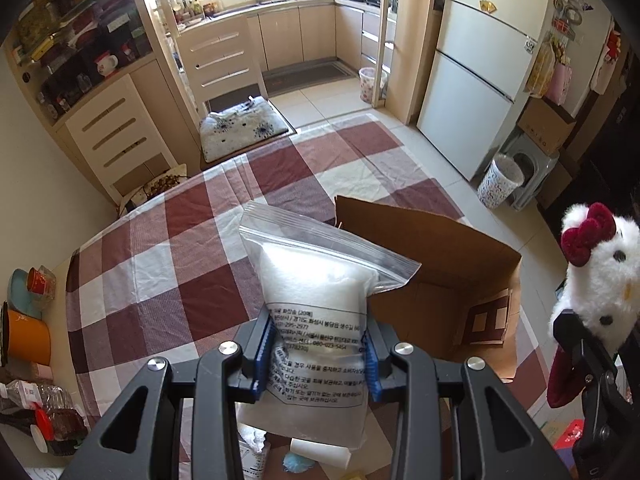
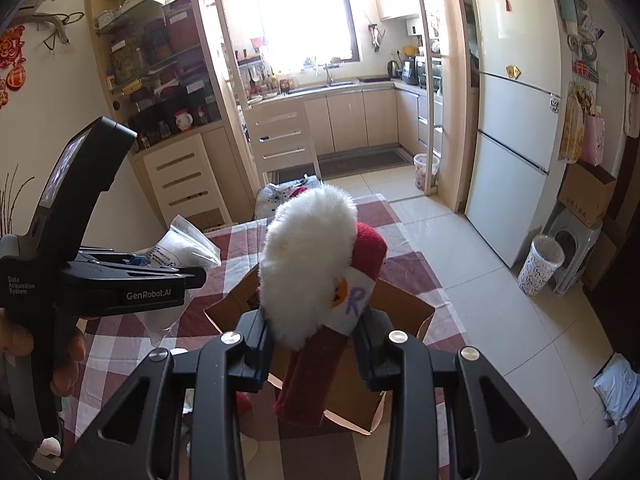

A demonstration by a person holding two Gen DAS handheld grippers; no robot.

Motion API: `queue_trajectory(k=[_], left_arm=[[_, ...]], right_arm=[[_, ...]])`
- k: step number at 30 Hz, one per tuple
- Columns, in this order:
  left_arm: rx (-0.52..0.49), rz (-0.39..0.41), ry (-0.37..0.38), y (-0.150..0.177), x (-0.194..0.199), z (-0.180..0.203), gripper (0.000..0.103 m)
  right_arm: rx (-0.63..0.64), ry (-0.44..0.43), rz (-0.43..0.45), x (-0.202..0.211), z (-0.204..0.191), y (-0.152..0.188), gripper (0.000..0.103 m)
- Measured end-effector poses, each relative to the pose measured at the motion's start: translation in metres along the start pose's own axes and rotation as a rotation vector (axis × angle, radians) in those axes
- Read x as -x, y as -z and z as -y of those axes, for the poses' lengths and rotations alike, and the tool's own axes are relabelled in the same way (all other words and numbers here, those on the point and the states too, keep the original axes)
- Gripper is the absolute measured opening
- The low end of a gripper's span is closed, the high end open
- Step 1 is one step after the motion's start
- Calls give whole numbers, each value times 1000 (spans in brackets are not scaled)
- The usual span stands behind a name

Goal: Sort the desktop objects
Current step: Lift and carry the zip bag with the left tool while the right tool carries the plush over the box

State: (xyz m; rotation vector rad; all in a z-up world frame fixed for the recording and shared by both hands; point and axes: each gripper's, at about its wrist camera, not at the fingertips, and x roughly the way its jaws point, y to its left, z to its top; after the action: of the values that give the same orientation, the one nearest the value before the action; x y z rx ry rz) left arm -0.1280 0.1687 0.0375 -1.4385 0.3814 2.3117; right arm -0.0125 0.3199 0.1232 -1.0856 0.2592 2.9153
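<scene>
Jaws of the left gripper (image 1: 318,354) are clamped on a zip bag (image 1: 316,304) of white powder, held above the checked surface (image 1: 168,248) just beside an open box (image 1: 444,280). Jaws of the right gripper (image 2: 314,344) are clamped on a plush toy (image 2: 308,264), white with red parts, held over the box. A hand (image 2: 60,356) is seen on the left gripper's handle

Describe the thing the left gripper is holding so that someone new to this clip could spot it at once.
On the checked tablecloth stands an open cardboard box. Just left of it, the left gripper grips a clear zip bag of white filling with a black printed label. Its neighbour, the right gripper's plush toy, is furry, with a red bow.
</scene>
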Motion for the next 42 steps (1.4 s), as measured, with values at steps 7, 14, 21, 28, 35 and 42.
queue_trajectory(k=[7,14,21,28,35,42], left_arm=[[-13,-24,8,-3,-13,3,37],[-21,-33,7,-5,-20,5,37],[-26,-44,0,-7,-26,6,37],[-39,-61,-1,-9,-34,9,37],[-47,-70,-3,-12,-39,10,37],[-50,-85,-2,-15,-47,9,37]], right_arm=[[-6,7,-32,-15,4,5,35],[-20,21,-59,-25,7,11,35],[-25,22,-78,-33,11,15,35],[-34,24,-94,-38,8,18,35],[-41,29,-107,-42,5,19,35],[-47,31,-116,-46,7,20,35]])
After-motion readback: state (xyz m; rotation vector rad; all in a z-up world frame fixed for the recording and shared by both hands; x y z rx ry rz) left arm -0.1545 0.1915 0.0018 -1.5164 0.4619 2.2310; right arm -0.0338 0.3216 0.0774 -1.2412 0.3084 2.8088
